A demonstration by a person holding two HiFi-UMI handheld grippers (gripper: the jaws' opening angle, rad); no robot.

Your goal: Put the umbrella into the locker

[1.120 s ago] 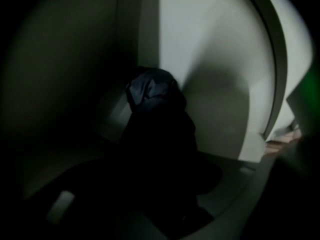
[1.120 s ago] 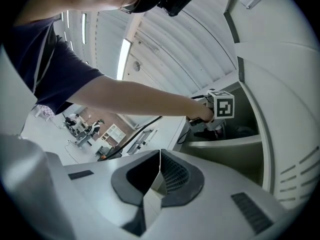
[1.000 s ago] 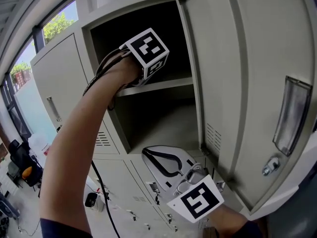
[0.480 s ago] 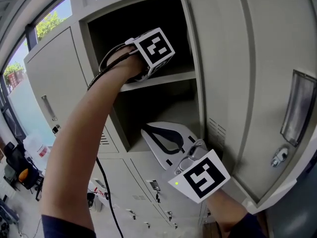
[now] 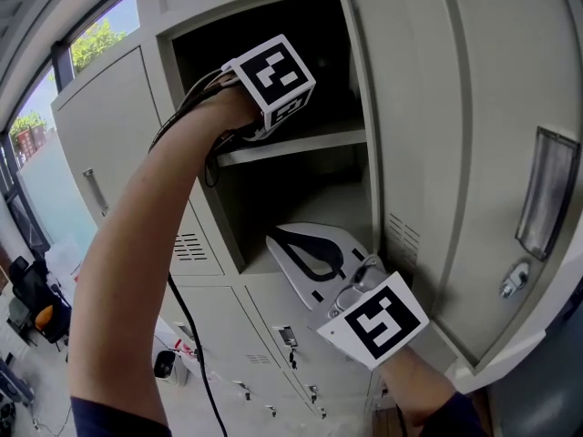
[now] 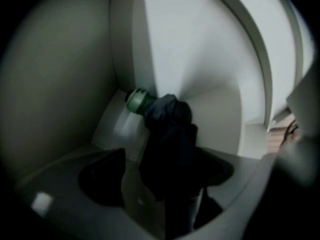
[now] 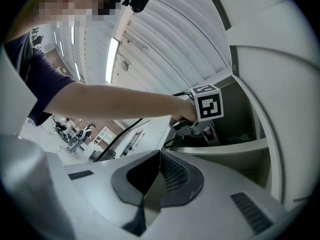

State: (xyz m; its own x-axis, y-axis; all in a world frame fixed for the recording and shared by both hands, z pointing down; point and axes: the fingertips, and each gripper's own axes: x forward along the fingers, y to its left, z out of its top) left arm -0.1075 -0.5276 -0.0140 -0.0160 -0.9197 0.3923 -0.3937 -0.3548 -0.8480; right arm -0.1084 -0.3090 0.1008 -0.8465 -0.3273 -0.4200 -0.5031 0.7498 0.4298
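Note:
A folded dark navy umbrella (image 6: 167, 149) with a green end (image 6: 136, 100) lies on the shelf inside the locker's upper compartment (image 5: 301, 144), its green end toward the back corner. My left gripper (image 6: 167, 166) reaches into that compartment. Its jaws are opening, one on each side of the umbrella, with a gap showing on the left side. In the head view only its marker cube (image 5: 271, 76) shows at the compartment's mouth. My right gripper (image 5: 282, 244) is shut on nothing and points up in front of the lower compartment (image 5: 301, 212); the right gripper view shows its jaws (image 7: 159, 156) meeting.
The locker door (image 5: 437, 107) stands open on the right, close beside my right gripper. A shut locker (image 5: 109, 153) is on the left, and more lockers with keys (image 5: 287, 340) run below. Cables hang from my left arm.
My right gripper has risen a little in front of the lower compartment. My left hand has stayed in the upper compartment, its cube barely shifted.

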